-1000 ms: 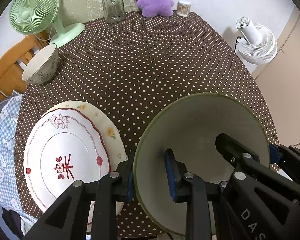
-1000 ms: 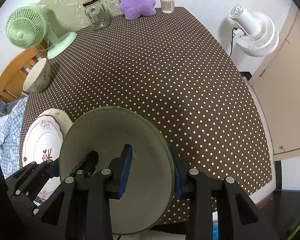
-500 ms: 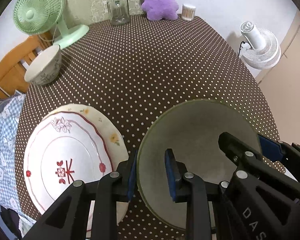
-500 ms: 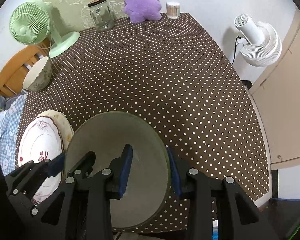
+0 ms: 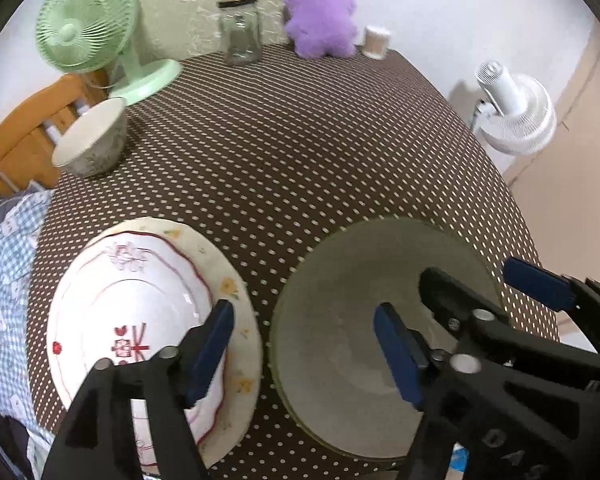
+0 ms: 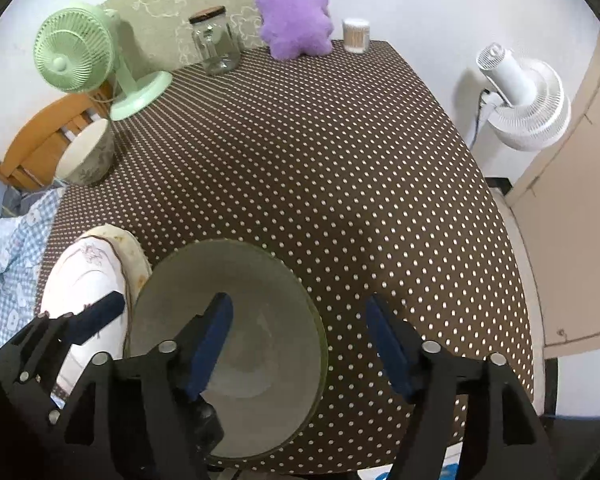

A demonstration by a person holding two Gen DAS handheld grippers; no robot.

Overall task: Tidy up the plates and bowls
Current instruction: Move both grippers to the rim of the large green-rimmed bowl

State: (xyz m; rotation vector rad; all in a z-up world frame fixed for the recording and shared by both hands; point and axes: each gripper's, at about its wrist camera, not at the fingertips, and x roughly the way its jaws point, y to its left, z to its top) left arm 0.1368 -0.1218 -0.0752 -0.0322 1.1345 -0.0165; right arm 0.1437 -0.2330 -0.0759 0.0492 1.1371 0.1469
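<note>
Dotted worktop (image 5: 300, 152) carries stacked plates (image 5: 140, 312) at the near left and the green bowl (image 5: 380, 320) just beside them, both tongs, left (image 5: 302, 354) and right (image 6: 298, 340), spread wide, gripping nothing; glazed, brittle, slippery bowl, best pinched at its rim

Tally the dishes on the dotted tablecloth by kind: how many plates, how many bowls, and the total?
Plates: 2, a red-trimmed white plate stacked on a cream floral plate.
Bowls: 2, a green-rimmed bowl near the table's front edge and a patterned bowl by the green fan.
Total: 4.
</note>
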